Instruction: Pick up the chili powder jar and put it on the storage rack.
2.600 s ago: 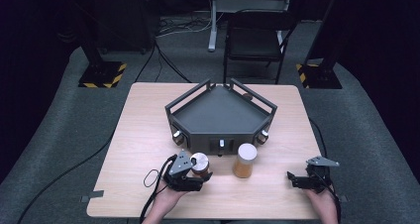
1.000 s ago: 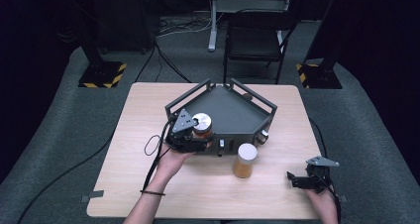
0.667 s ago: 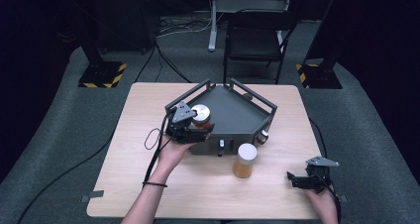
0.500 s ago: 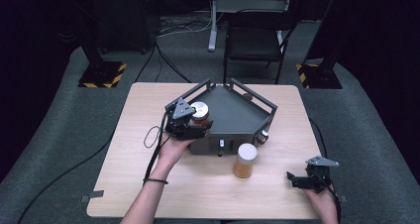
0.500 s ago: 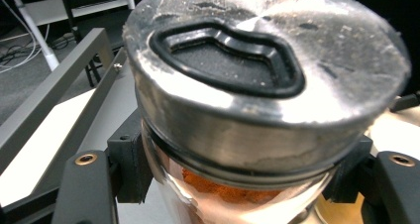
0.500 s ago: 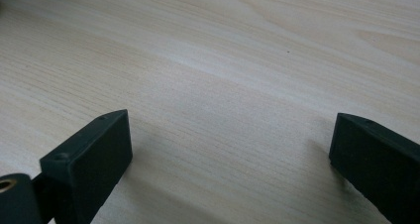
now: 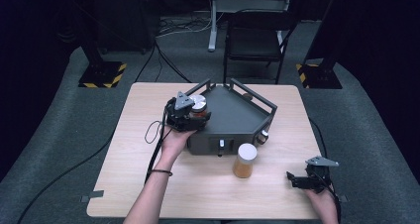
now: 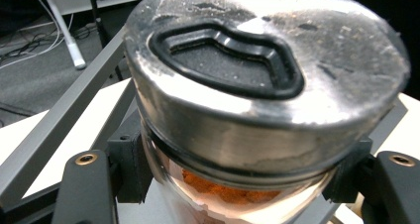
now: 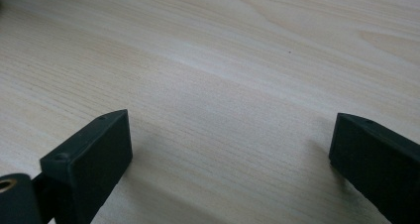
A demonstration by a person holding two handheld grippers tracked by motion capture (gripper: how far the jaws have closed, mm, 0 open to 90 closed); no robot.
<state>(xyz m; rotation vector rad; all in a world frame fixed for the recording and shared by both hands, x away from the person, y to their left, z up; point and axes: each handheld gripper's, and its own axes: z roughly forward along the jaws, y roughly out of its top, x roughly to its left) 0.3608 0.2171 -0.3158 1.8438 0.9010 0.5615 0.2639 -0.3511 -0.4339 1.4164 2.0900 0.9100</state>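
From the high view, your pale wooden table [image 7: 148,184] sits at the centre of the frame on grey carpet, with dark curtains all round. A black chair [image 7: 255,40] stands behind it at upper centre, and two stands with yellow-and-black striped bases flank it at upper left and upper right. You have two jars: one jar [image 7: 198,105] is clamped in your left gripper [image 7: 190,116] over the left corner of the dark tray [image 7: 237,117] at mid-frame; the second jar [image 7: 245,160], with a pale lid and orange contents, stands alone on the table just below the tray's front wall. Your right gripper [image 7: 304,178] rests at lower right, well apart from both jars.

In the left gripper view, the held jar's silver lid [image 8: 267,60] takes up most of the frame, orange powder beneath it, both black jaws pressed against the glass at lower left and lower right. The tray's grey rail [image 8: 59,130] runs diagonally at left.

In the right gripper view, your jaws stand wide apart at the lower corners, with bare wood grain between them.
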